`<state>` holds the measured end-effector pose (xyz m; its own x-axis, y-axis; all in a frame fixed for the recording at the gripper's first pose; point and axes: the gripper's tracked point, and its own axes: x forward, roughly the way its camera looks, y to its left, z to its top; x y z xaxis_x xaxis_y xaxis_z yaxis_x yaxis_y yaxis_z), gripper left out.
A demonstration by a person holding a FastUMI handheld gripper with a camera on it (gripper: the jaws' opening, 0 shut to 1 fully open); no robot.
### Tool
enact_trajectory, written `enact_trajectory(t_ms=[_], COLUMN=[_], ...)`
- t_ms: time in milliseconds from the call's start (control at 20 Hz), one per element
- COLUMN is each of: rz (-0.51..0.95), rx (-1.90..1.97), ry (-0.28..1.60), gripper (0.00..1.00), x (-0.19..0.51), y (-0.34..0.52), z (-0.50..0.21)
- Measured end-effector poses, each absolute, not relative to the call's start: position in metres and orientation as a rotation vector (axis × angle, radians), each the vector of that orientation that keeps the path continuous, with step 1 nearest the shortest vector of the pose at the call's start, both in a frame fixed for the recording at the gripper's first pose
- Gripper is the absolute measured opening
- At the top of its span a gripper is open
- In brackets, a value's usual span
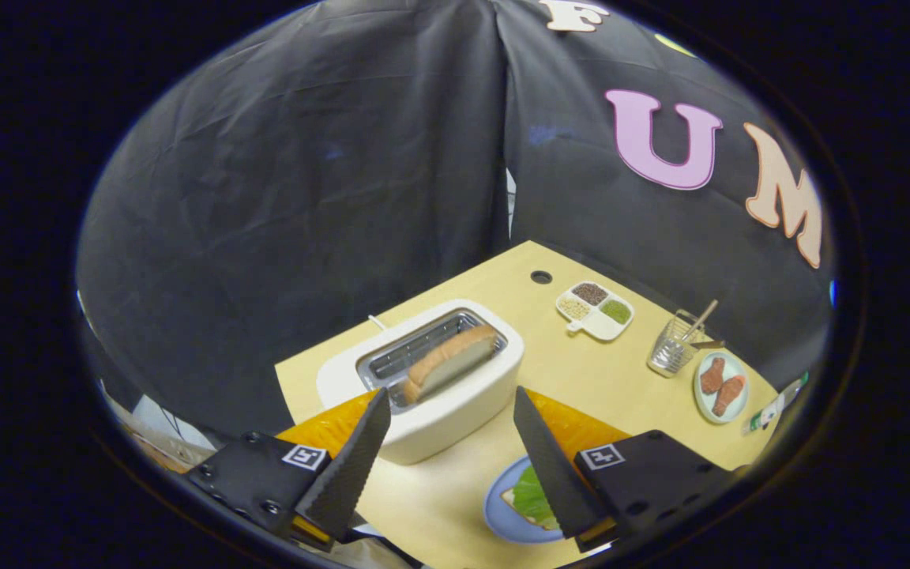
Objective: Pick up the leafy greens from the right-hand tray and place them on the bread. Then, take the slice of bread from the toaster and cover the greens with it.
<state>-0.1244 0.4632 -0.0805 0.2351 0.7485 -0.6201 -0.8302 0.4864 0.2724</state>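
A white toaster point(455, 399) stands on the wooden table just ahead of my fingers, with one slice of bread point(451, 359) sticking up from its slot. My gripper point(452, 403) is open above the table, nothing between its fingers; the toaster's front shows in the gap. Beside the right finger point(546, 462) lies a blue plate point(502, 518) with a bread slice and leafy greens point(532, 496) lying on it, partly hidden by that finger.
Beyond the toaster sit a white divided dish point(596, 310) of seeds, a wire holder point(672, 348) with a stick, and a pale plate point(722, 387) with two reddish pieces. An orange mat point(581, 427) lies under the fingers. A round hole point(541, 277) marks the table's far end.
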Motion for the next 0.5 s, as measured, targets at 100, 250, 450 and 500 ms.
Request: enact_trajectory(t_ms=[100, 250, 450, 500], rz=[1.068, 1.029, 0.972, 0.963], rx=[-0.116, -0.074, -0.002, 0.019], ry=[0.786, 0.822, 0.893, 0.91], gripper=[0.98, 0.97, 0.97, 0.96], x=[-0.118, -0.11, -0.098, -0.094], y=[0.47, 0.486, 0.501, 0.505], z=[-0.079, -0.083, -0.095, -0.098])
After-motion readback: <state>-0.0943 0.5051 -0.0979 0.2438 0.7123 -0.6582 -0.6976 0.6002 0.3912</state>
